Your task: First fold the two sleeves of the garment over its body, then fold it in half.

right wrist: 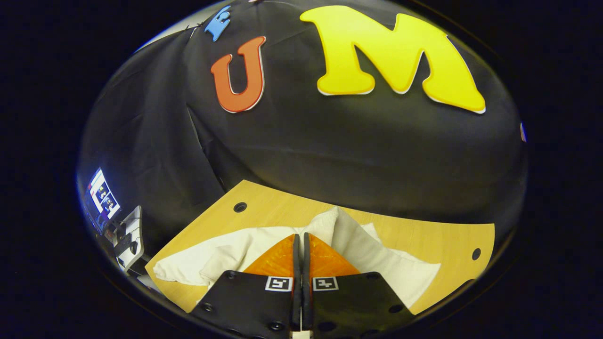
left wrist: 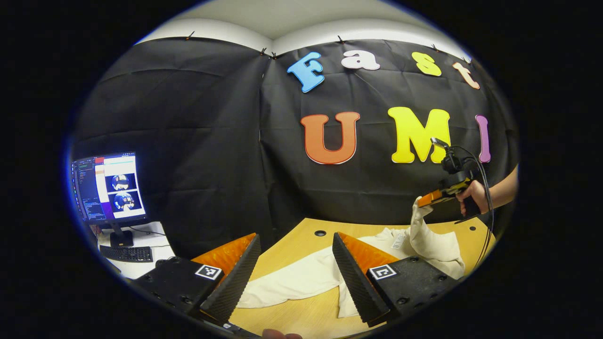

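A cream long-sleeved garment (left wrist: 301,278) lies spread on the wooden table (left wrist: 292,242), and one sleeve (left wrist: 426,230) is lifted clear of it. In the left gripper view the right gripper (left wrist: 424,200) holds that sleeve by its end, up in the air near the booth wall, with a hand (left wrist: 471,193) around the handle. In the right gripper view its fingers stand pressed together with cloth rising at their tips (right wrist: 330,221); the pinch point itself is hard to make out, but the hanging sleeve suggests both fingers grip it. The left gripper (left wrist: 297,268) hovers over the near side of the garment, spread wide and holding nothing.

The fabric looks soft, light and limp: it drapes straight down from the grip and bunches where it meets the body. It should fold easily yet will not keep a line by itself, so it probably needs laying down flat, not dropping. A cuff or hem edge seems the best hold, since a thin layer may slip from the pinch. A monitor (left wrist: 109,186) stands off to the left.
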{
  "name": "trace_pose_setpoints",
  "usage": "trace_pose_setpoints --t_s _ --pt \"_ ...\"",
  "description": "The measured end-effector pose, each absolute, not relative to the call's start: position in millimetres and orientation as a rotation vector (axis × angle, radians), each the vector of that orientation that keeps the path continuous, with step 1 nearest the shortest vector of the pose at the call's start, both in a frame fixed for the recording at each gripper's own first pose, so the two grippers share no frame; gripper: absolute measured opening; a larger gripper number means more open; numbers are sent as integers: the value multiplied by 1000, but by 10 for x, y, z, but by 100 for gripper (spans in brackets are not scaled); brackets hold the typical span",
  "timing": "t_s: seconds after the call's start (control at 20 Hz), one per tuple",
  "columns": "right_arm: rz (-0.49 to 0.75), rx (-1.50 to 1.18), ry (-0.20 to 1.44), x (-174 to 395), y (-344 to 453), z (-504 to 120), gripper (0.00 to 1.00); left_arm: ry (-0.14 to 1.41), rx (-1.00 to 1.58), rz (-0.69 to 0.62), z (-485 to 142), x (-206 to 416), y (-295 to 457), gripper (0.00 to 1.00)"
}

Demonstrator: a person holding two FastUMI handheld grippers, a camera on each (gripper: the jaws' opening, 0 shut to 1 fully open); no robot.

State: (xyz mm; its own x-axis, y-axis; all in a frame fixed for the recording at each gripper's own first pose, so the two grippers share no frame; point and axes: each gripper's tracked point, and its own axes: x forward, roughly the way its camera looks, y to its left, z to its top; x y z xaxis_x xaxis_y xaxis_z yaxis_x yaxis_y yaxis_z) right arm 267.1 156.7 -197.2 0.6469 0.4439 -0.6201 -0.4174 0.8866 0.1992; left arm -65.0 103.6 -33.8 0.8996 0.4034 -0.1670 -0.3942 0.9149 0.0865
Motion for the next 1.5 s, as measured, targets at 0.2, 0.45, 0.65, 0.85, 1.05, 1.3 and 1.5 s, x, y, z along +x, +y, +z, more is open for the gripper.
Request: trace_pose_setpoints --t_s 0.2,0.45,0.65,0.85,1.05,1.3,1.5 --pt "514 -43 771 2698 1884 -2440 1 203 56 427 -347 -717 1064 97" --pt "500 -129 824 2761 2138 -2957 2 227 65 439 -353 -772 1112 98" --pt "486 -163 827 2809 2300 -3178 2 237 80 452 -355 -826 1155 98" --pt "439 -162 828 2861 2372 -3305 2 262 83 459 -422 -902 1185 98" --pt "447 -126 813 2841 2529 -3280 4 266 74 469 -459 -930 1216 98" --pt "524 -108 776 2719 2810 -3149 15 266 70 475 -455 -970 1208 98" --pt "560 -136 721 2656 2911 -3011 33 259 66 484 -449 -1039 1235 98"
